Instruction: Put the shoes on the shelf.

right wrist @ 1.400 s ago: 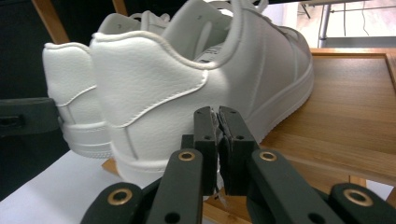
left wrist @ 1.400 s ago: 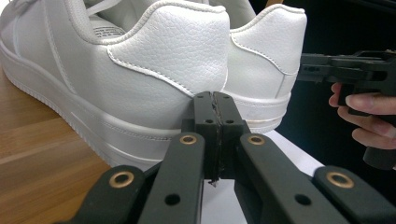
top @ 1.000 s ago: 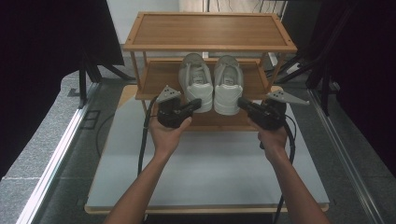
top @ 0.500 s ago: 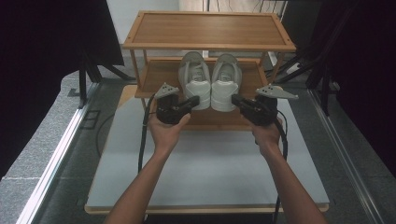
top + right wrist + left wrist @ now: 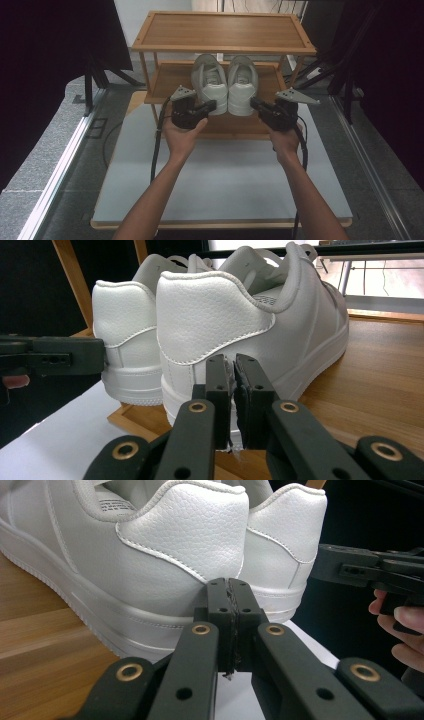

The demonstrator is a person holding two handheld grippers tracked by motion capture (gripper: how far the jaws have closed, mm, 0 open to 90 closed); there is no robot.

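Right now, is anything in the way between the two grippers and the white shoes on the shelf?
Nothing visible. The left gripper sits just behind the left shoe heel, the right gripper just behind the right shoe heel, both shut, with open space between.

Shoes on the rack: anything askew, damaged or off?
Only one thing: both white shoes sit paired, upright and clean on the middle shelf, but their heels overhang its front edge. Left gripper and right gripper sit shut just behind the heels.
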